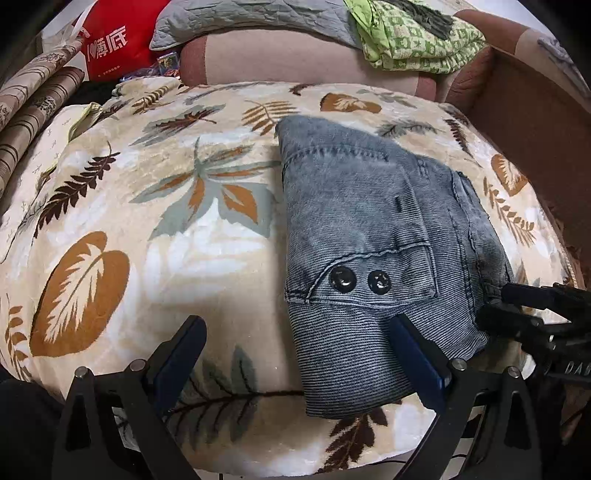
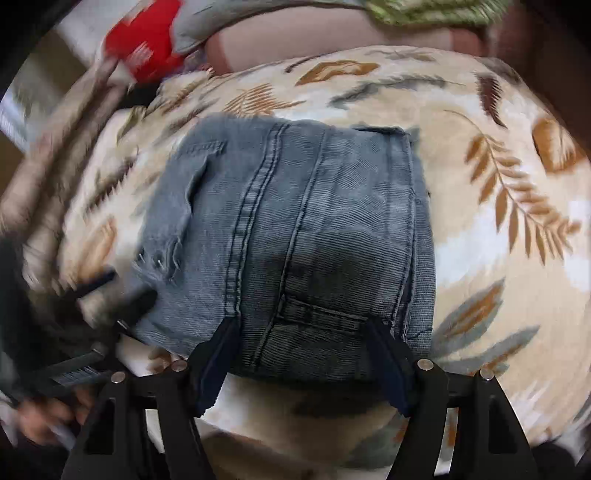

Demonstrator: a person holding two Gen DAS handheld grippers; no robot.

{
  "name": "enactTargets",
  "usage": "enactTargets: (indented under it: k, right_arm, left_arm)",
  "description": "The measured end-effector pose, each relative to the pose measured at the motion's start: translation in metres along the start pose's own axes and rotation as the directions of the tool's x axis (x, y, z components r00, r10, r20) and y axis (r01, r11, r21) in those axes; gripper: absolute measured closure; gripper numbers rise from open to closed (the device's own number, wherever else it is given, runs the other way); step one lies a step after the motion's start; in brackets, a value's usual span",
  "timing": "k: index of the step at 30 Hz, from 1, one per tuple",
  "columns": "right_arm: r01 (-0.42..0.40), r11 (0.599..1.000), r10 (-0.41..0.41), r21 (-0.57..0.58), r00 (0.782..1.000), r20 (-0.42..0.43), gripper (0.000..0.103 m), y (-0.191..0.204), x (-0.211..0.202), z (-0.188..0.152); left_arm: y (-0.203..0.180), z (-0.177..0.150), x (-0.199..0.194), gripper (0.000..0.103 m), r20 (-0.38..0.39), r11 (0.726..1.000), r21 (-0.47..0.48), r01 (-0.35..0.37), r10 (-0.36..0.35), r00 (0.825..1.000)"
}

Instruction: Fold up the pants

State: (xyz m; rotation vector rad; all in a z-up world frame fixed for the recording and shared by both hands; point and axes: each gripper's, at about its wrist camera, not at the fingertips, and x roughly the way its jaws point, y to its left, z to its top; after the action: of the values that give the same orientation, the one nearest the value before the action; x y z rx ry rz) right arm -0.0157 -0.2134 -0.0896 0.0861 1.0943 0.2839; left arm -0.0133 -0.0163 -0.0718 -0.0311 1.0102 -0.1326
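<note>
Grey-blue denim pants (image 1: pixel 373 236) lie folded into a compact bundle on a leaf-patterned blanket (image 1: pixel 184 221); two black snap buttons (image 1: pixel 360 281) face up. My left gripper (image 1: pixel 299 328) is open just above the blanket, its right finger over the bundle's near left corner. My right gripper (image 2: pixel 301 328) is open at the bundle's near edge, fingers spread over the pants (image 2: pixel 295 229). The right gripper also shows in the left wrist view (image 1: pixel 535 310) at the bundle's right side. The right wrist view is motion-blurred.
A red bag (image 1: pixel 114 40), a grey quilt (image 1: pixel 251 18) and a green patterned cloth (image 1: pixel 417 37) sit behind the blanket against a pink-brown sofa back (image 1: pixel 280 62). Striped fabric (image 1: pixel 33 110) lies at the far left.
</note>
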Motion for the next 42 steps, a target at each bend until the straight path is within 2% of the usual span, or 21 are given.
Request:
enactTargets:
  k: [2, 4, 5, 7, 10, 13, 15, 19, 21, 42]
  right_arm:
    - [0.009, 1.000, -0.009, -0.004, 1.000, 0.003, 0.030, 0.003, -0.006, 0.002]
    - [-0.025, 0.999, 0.024, 0.039, 0.999, 0.030, 0.029, -0.004, -0.017, 0.004]
    - [-0.018, 0.999, 0.016, 0.049, 0.999, 0.037, 0.029, -0.008, -0.020, 0.004]
    - [0.076, 0.996, -0.078, 0.043, 0.995, 0.065, 0.029, -0.012, -0.028, 0.006]
    - [0.148, 0.988, -0.152, 0.039, 0.981, 0.123, 0.029, -0.015, -0.044, 0.010]
    - [0.217, 0.975, -0.221, 0.041, 0.957, 0.186, 0.027, -0.014, -0.060, 0.014]
    - [0.276, 0.961, -0.276, 0.035, 0.933, 0.231, 0.026, -0.009, -0.072, 0.018]
    - [0.342, 0.939, -0.333, 0.020, 0.897, 0.292, 0.025, 0.002, -0.090, 0.024]
    - [0.348, 0.937, -0.336, 0.019, 0.889, 0.310, 0.025, 0.005, -0.095, 0.025]
    - [0.354, 0.935, -0.345, 0.029, 0.886, 0.309, 0.024, 0.006, -0.095, 0.025]
  left_arm:
    - [0.011, 0.004, -0.009, 0.004, 0.018, 0.997, -0.056, 0.056, -0.055, 0.998]
    - [0.026, 0.010, -0.017, 0.004, 0.064, 0.983, -0.139, 0.119, -0.111, 0.992]
    - [0.034, 0.014, -0.019, 0.004, 0.075, 0.976, -0.176, 0.132, -0.120, 0.990]
    - [0.048, 0.020, -0.018, 0.004, 0.080, 0.969, -0.222, 0.107, -0.091, 0.993]
    - [0.058, 0.023, -0.013, 0.004, 0.059, 0.963, -0.259, 0.073, -0.059, 0.996]
    - [0.057, 0.020, -0.012, 0.004, 0.055, 0.964, -0.258, 0.062, -0.050, 0.997]
    - [0.053, 0.018, -0.012, 0.004, 0.054, 0.969, -0.241, 0.060, -0.049, 0.997]
    - [0.046, 0.018, -0.013, 0.004, 0.055, 0.974, -0.218, 0.060, -0.050, 0.997]
    - [0.046, 0.018, -0.014, 0.004, 0.055, 0.976, -0.211, 0.061, -0.051, 0.997]
    - [0.049, 0.015, -0.014, 0.004, 0.051, 0.975, -0.214, 0.053, -0.043, 0.998]
